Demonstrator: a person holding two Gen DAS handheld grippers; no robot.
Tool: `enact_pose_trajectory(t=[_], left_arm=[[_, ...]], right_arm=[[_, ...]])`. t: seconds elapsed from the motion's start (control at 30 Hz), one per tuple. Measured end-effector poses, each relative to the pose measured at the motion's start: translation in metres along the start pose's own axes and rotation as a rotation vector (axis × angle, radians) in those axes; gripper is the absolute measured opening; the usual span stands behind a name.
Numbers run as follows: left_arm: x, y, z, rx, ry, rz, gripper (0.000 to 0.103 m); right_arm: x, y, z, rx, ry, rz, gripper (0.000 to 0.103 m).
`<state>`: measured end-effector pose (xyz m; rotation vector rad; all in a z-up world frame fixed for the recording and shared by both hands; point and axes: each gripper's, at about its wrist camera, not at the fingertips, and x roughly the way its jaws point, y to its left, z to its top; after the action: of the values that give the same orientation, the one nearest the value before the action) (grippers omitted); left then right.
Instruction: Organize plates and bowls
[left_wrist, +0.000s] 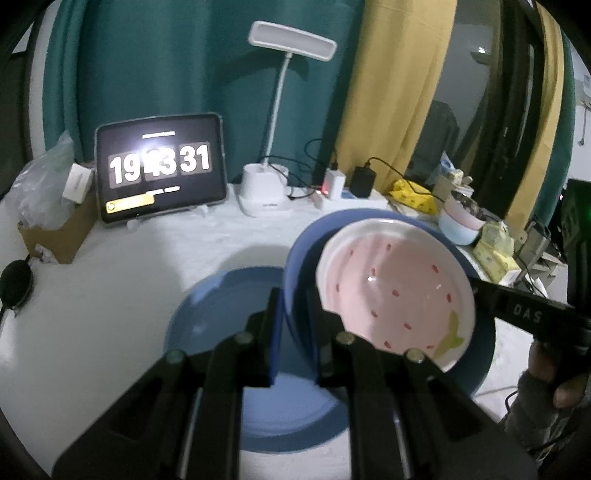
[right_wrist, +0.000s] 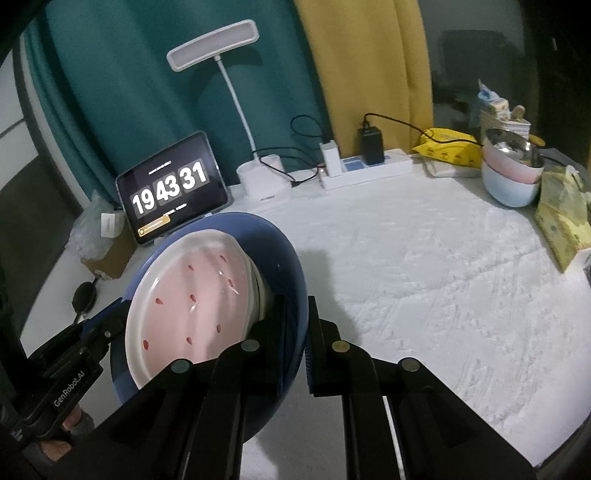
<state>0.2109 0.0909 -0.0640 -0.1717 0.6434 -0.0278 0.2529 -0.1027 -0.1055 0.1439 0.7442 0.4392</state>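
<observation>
Where writing can be read: the tablet (right_wrist: 173, 188) shows "19 43 31" in large white digits; the left tongs (right_wrist: 110, 321), seen from the right wrist, bear "GenRobot.AI", and the right tongs (left_wrist: 476, 284), seen from the left wrist, bear "DAS".
Item: blue bowl (left_wrist: 299, 266), tilted, held in front of the tablet, with a pink plate (left_wrist: 399, 288) dotted red lying inside it. Left tongs closed tight on the bowl's near rim; right tongs (right_wrist: 297, 325) likewise closed tight on the opposite rim.
Left wrist view only: a second blue plate (left_wrist: 221, 317) lying flat on the white table (left_wrist: 129, 258), in front of the tablet and under the raised bowl; a green leaf mark on the pink plate.
Right wrist view only: a stack of bowls (right_wrist: 511, 173) far right of the tablet, a metal one on top
</observation>
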Motion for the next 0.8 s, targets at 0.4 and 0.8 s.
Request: enact_pose_trajectory(t=[0.4,0.8], left_arm=[[0.015,0.047,0.001,-0.058,0.027,0.041,0.011],[0.027,0.066,0.002,-0.066,0.038,0.072,0.011]], right_arm=[[0.042,0.034,0.007,-0.034,0.062,0.027,0.01],[0.07,0.042,0.013,-0.018,0.111,0.059,0.01]])
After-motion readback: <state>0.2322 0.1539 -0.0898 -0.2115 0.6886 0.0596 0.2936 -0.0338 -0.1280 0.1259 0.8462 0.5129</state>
